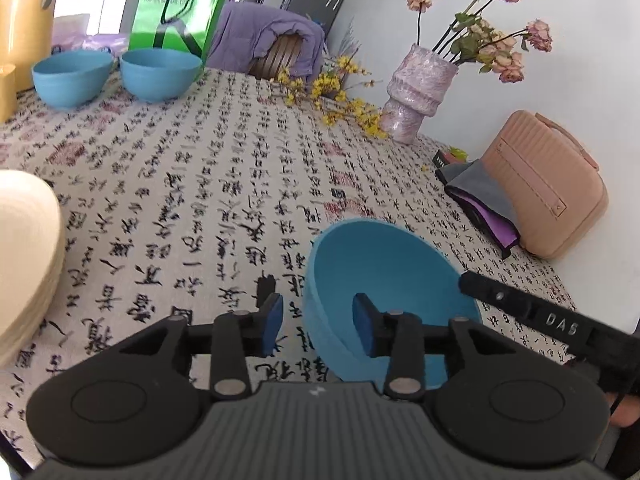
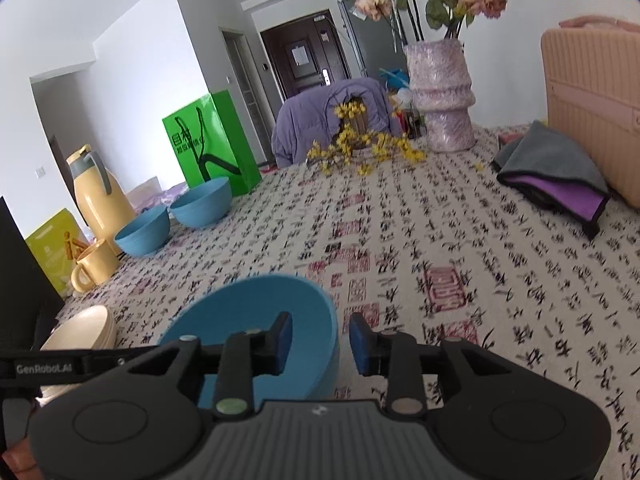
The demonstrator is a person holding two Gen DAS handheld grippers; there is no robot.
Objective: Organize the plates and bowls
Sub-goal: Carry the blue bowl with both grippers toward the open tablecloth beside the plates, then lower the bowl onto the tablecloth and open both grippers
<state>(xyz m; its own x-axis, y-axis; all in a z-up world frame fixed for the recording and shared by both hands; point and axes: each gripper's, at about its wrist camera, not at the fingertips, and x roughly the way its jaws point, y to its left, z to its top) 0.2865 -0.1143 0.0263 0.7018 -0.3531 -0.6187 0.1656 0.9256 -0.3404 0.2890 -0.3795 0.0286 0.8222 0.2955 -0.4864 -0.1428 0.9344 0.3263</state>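
Here the left gripper (image 1: 318, 324) has its blue pads spread apart astride the near rim of a tilted blue bowl (image 1: 384, 276) low in the frame, and the right gripper (image 2: 318, 344) likewise stands parted across that bowl's (image 2: 256, 316) right rim, neither visibly pinching it. Two more blue bowls (image 1: 116, 74) sit side by side at the upper left on the calligraphy tablecloth (image 1: 224, 184), and cream plates (image 1: 28, 248) are stacked at the left edge.

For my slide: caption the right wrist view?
Open right tongs straddle the near blue bowl's rim.
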